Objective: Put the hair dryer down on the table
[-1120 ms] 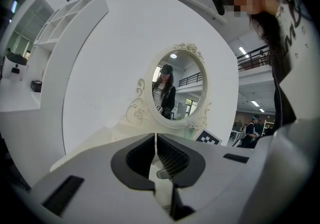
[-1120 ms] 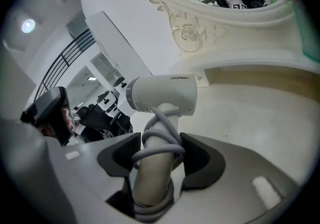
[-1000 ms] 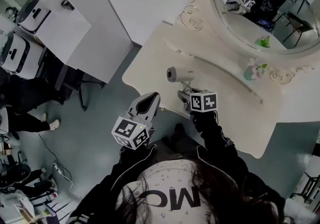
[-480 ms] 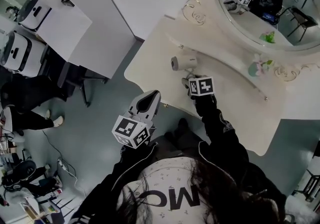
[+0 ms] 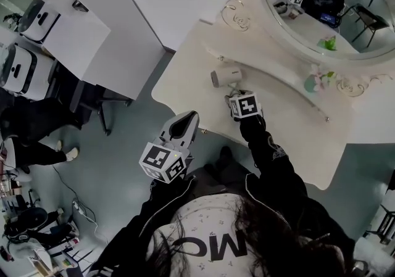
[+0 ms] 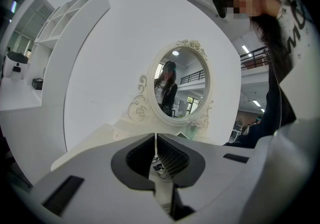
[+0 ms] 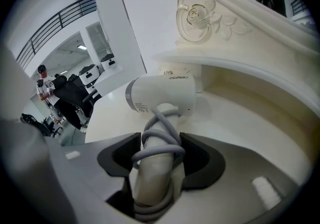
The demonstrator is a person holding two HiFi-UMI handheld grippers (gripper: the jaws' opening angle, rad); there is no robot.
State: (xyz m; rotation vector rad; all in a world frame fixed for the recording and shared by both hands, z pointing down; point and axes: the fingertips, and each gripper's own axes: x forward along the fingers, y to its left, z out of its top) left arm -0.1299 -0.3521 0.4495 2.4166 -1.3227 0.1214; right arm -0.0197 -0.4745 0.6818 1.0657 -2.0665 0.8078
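The white hair dryer (image 5: pixel 225 76) lies level over the cream dressing table (image 5: pixel 290 124), barrel pointing left. I cannot tell whether it touches the top. My right gripper (image 5: pixel 234 92) is shut on its handle, which has the grey cord wound round it. In the right gripper view the dryer's body (image 7: pixel 162 93) sits just beyond the right gripper (image 7: pixel 160 150), whose pads press both sides of the handle. My left gripper (image 5: pixel 184 124) hangs off the table's front edge over the floor. In its own view the left gripper (image 6: pixel 156 154) has its jaws together with nothing between them.
An oval mirror (image 5: pixel 321 4) with an ornate frame stands at the back of the table above a raised ledge (image 5: pixel 278 78). A small flower pot (image 5: pixel 315 81) sits on that ledge. White desks (image 5: pixel 68 35) and a dark chair (image 5: pixel 92 100) stand to the left.
My right gripper has carried the hair dryer farther in over the table, away from the person. The left gripper has stayed where it was.
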